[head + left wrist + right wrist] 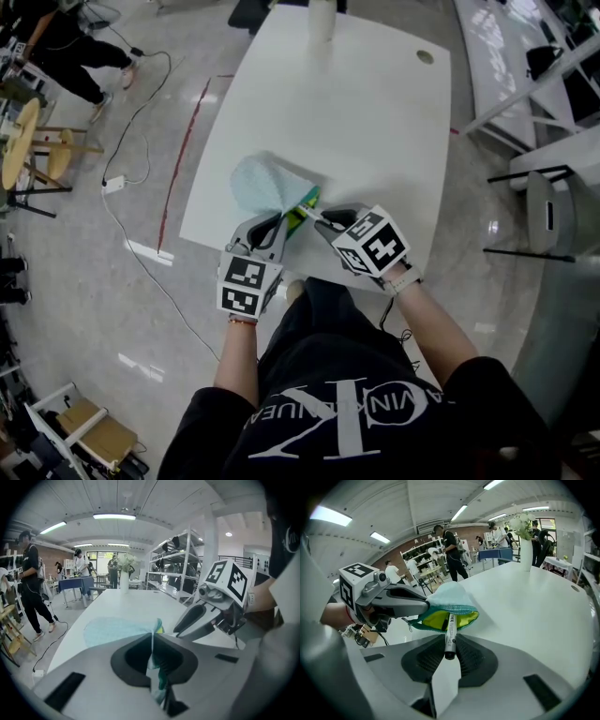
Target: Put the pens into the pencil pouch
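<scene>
One pen (450, 629) — in right hand-held gripper (449, 649)

Bench (375, 112): pencil pouch (265, 185) lies on it near the front edge, left of centre, mouth toward the person.

Left gripper (279, 221): at the pouch's near end, jaws closed on the rim of the mouth.

Right gripper (323, 220): just right of the left one, jaws gripping a pen (450, 637). The pen's far end is inside the pouch mouth, its near end between the jaws.

Vase (322, 19): stands at the far end of the bench, well apart from the pouch.

Cable hole (426, 56): far right corner of the bench.

Floor, left of the bench: power strip (113, 184), with a stool (23, 141) further left.
</scene>
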The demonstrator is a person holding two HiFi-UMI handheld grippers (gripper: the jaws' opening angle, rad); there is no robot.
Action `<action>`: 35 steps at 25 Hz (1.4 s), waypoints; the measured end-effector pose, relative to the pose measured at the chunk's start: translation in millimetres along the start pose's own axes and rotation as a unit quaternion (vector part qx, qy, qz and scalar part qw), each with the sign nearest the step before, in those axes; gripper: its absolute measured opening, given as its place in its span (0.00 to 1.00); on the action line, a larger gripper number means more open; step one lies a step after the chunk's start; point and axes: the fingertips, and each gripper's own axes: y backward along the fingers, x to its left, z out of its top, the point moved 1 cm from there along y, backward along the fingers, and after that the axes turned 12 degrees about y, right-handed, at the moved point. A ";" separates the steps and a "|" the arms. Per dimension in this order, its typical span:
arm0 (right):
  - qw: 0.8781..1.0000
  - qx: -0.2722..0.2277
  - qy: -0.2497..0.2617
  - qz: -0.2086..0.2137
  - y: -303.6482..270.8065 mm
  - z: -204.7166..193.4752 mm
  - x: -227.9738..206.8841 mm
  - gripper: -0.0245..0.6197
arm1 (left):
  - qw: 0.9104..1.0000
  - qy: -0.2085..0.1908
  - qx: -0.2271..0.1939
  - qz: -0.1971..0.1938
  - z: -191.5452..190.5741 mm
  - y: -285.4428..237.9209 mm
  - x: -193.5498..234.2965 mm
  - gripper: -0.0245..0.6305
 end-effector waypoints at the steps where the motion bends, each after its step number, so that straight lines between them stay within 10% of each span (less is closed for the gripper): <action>1: 1.000 -0.001 0.000 0.000 -1.2 1.3 0.6 0.17 | 1.000 -0.001 0.000 -0.002 -0.1 0.5 -0.9 0.06; 24: 0.998 -0.041 -0.015 -0.038 5.5 -0.4 -0.2 0.23 | 0.998 0.049 -0.036 -0.025 7.5 6.1 -2.6 0.06; 35: 0.998 -0.022 0.029 -0.044 4.7 -8.3 0.8 0.10 | 0.998 0.037 -0.032 -0.036 9.4 4.6 -11.7 0.06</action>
